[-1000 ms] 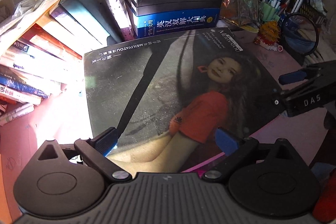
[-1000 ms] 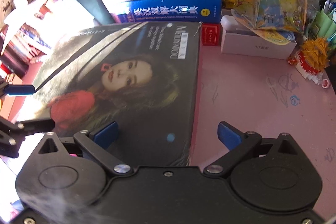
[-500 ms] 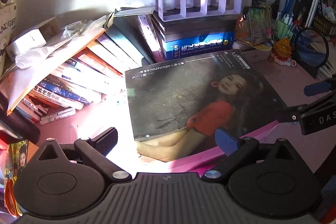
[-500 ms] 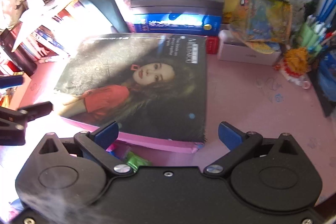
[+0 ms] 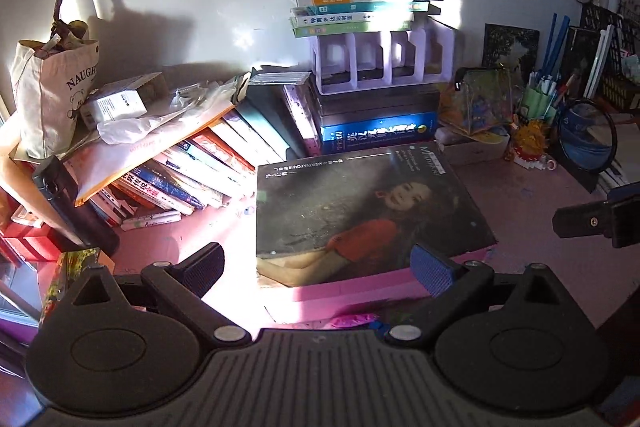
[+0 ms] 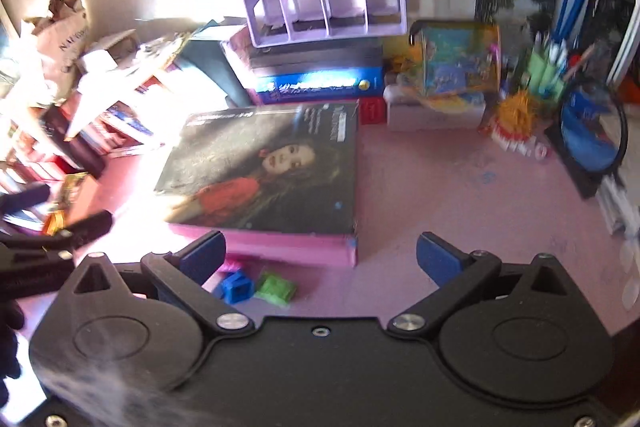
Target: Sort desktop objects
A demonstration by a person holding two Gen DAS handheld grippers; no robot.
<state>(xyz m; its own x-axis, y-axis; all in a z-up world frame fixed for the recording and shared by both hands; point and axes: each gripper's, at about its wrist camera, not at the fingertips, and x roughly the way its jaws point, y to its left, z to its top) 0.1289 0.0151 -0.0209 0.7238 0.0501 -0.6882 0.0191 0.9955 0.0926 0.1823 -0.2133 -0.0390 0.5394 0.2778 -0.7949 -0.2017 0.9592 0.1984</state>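
Both grippers up off the desk, neither holding anything. My left gripper point(image 5: 316, 267) has its jaws spread wide, empty; right gripper point(image 6: 320, 253) same, wide apart, nothing between the pads.

Big photo book point(image 5: 360, 211) w/ the woman in red on the cover lies flat mid-frame in both views, on top of a pink box point(image 6: 280, 247), far edge close to the blue dictionary point(image 5: 376, 137), can't tell if touching. In the left view it sits dead ahead, slightly right of centre; near edge is just beyond my fingertips. In the right view it's ahead and left of centre, its right corner roughly on my centreline.

Small bits are the likelier next pick imo: blue block point(image 6: 236, 287) and green block point(image 6: 276, 289) lie on the pink desk point(image 6: 460, 195) in the lower-middle of the right view, just in front of the pink box, close by my left pad. Right gripper is clearly nearer to them; in the left view they're mostly hidden under the gripper body. Blocks lie side by side across the frame, so I'd judge a short drop fwd-left w/ the right gripper.
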